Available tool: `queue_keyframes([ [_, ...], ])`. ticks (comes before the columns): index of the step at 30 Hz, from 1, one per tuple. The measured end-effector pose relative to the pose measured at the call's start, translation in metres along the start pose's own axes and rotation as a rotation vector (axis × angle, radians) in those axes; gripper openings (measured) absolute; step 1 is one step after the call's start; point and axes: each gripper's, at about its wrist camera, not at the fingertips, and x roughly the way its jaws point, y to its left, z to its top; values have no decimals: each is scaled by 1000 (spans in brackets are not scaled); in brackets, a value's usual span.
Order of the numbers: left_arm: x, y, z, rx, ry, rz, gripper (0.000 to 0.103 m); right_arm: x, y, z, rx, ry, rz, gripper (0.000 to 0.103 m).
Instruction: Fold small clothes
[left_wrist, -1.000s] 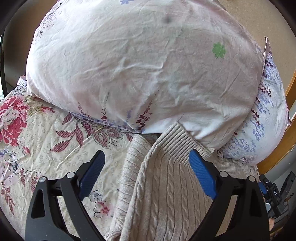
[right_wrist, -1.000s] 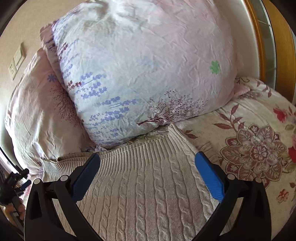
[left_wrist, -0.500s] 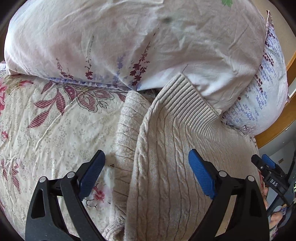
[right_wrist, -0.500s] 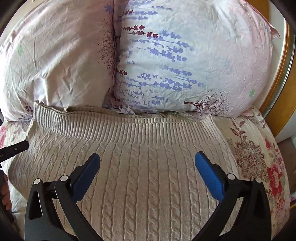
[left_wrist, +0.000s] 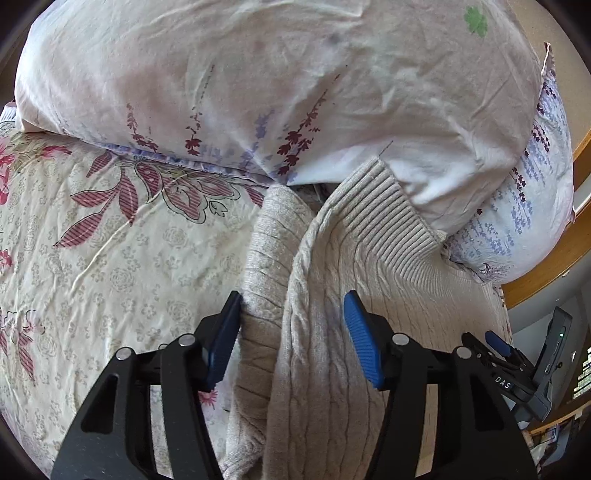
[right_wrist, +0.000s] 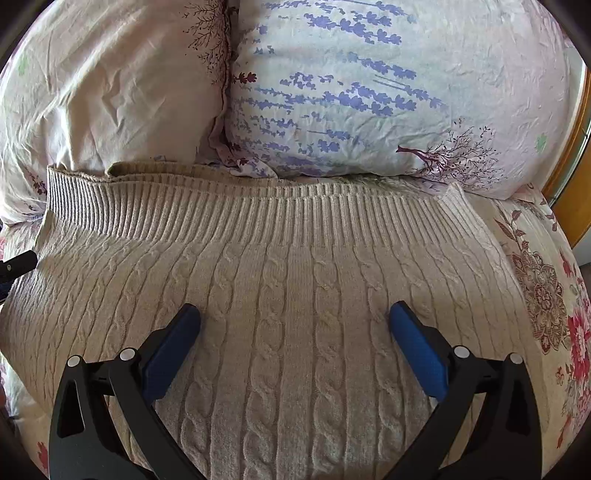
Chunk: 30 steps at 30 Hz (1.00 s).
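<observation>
A beige cable-knit sweater (right_wrist: 295, 288) lies flat on the floral bedspread, its ribbed hem (right_wrist: 258, 214) against the pillows. In the left wrist view the sweater (left_wrist: 332, 369) shows its left edge with a folded sleeve (left_wrist: 266, 266) beside it. My left gripper (left_wrist: 291, 332) is partly closed, its jaws straddling the sleeve and the sweater's edge, the left pad (left_wrist: 225, 339) touching the sleeve. My right gripper (right_wrist: 295, 339) is open above the middle of the sweater, holding nothing.
Two floral pillows (right_wrist: 388, 92) (right_wrist: 110, 85) stand against the headboard just beyond the hem. The floral bedspread (left_wrist: 110, 258) stretches to the left. A wooden bed frame (left_wrist: 554, 266) runs at the right. The right gripper's body (left_wrist: 524, 365) shows at the lower right of the left wrist view.
My left gripper's jaws have narrowed around the sleeve and sweater edge. My right gripper has swung left and lower over the sweater's middle, staying open.
</observation>
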Motion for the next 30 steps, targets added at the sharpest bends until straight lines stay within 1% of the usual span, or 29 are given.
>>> queue_keyframes([
  [3,4,1,8,-9,52,-48,60,0,-1,1,-21,-6,0,102],
  [5,4,5,12,14,92,-73,60,-1,0,1,-24,-5,3,102],
  [7,4,13,16,-5,118,-114,59,-1,2,1,-29,-3,10,102],
  [8,4,18,17,-33,131,-144,52,0,3,2,-33,-2,14,102],
  [9,5,25,17,-69,145,-179,48,-1,6,2,-35,-1,15,102],
  [10,4,31,17,-100,142,-208,47,-1,6,3,-36,-1,17,102],
  [11,5,36,16,-129,149,-237,41,-1,7,3,-38,-1,20,102],
  [12,6,39,13,-156,161,-267,38,-1,8,3,-43,-1,20,102],
  [13,7,41,11,-177,161,-283,38,-2,9,3,-48,-4,18,102],
  [17,8,38,7,-209,167,-314,38,-3,16,1,-74,-22,-9,102],
  [18,10,35,5,-206,165,-298,37,-2,18,1,-76,-26,-15,102],
  [19,11,29,4,-189,159,-265,33,-2,19,0,-79,-34,-20,102],
  [20,11,24,3,-170,156,-238,27,-2,21,0,-82,-36,-25,102],
  [22,9,14,3,-159,146,-222,23,-3,23,-1,-85,-35,-30,102],
  [25,-2,-2,6,-145,116,-243,20,-3,25,-2,-95,-40,-28,102],
  [30,-23,-33,10,-115,85,-317,19,-5,23,-6,-128,-53,-31,102],
])
